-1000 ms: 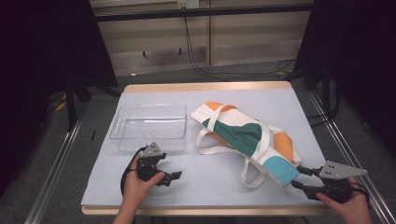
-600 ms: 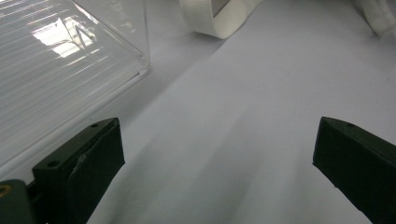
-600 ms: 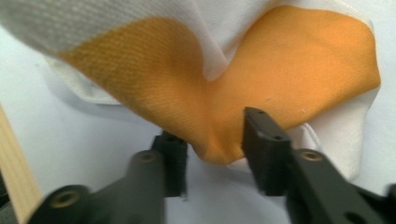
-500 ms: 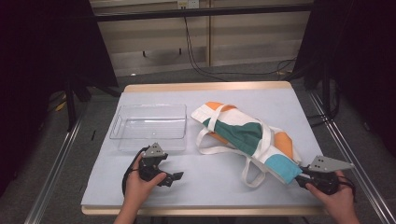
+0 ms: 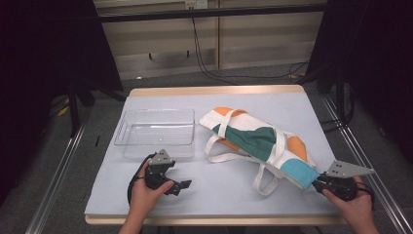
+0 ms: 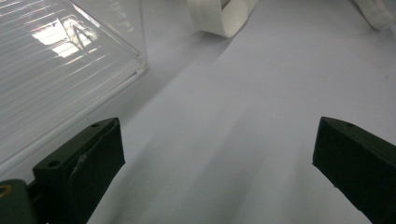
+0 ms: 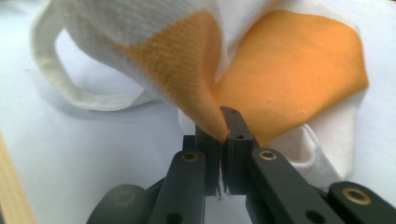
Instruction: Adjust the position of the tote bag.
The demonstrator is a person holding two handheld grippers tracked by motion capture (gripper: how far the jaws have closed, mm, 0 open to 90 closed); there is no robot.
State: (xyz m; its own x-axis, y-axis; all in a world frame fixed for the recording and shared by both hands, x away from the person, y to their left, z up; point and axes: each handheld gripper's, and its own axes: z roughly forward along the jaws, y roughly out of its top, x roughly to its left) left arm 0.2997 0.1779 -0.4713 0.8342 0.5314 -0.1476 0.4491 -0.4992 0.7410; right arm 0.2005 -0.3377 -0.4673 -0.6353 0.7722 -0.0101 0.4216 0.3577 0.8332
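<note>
A cloth tote bag (image 5: 258, 139) with white, orange, green and blue patches lies across the right half of the table, its white handles (image 5: 265, 183) spread toward me. My right gripper (image 5: 315, 184) sits at the bag's near right corner. In the right gripper view its jaws (image 7: 223, 126) have just been closing and now pinch a fold of the bag's orange fabric (image 7: 289, 70). My left gripper (image 5: 182, 185) rests low on the table at the front left. It is open, with only bare tabletop between its jaws (image 6: 215, 163).
A clear plastic bin (image 5: 156, 131) stands empty at the left, just beyond the left gripper; its corner (image 6: 56, 70) is close in the left gripper view. The table's wooden front edge (image 5: 219, 219) lies near both hands. Dark stands and cables flank the table.
The right gripper slid in to the bag's near right corner and shut its jaws on the fabric. The left hand and gripper stayed where they were.
</note>
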